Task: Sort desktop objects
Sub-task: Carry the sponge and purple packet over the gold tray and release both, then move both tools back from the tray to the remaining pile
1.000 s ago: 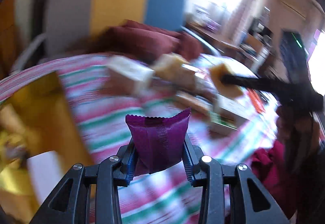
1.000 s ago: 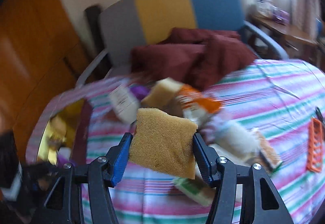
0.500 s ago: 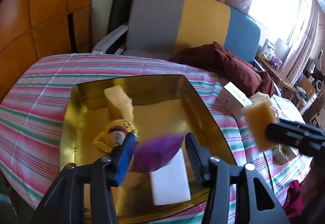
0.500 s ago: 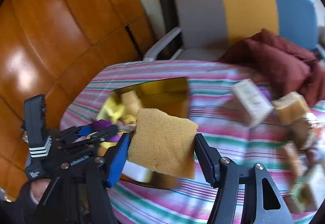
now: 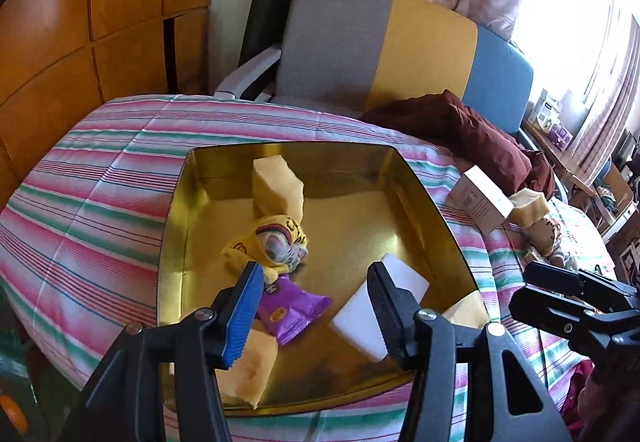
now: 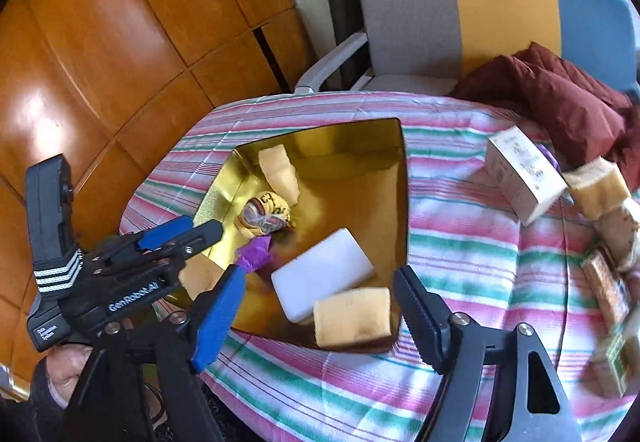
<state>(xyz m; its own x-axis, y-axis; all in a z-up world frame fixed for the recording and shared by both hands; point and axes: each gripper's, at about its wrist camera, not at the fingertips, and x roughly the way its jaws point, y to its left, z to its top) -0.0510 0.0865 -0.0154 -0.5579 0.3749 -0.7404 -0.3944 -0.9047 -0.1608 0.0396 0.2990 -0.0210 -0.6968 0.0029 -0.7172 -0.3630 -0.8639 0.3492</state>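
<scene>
A gold tray sits on the striped tablecloth. In it lie a purple packet, a yellow wrapped bundle, a white block and yellow sponges. My left gripper is open above the purple packet. My right gripper is open above a yellow sponge that rests at the tray's near corner.
To the right of the tray lie a white box, another sponge and several small packets. A chair with a maroon cloth stands behind the table. Wooden panels are on the left.
Both grippers swung left over the tray and opened. The purple packet dropped from my left gripper into the tray, and the yellow sponge dropped from my right gripper onto the tray's corner.
</scene>
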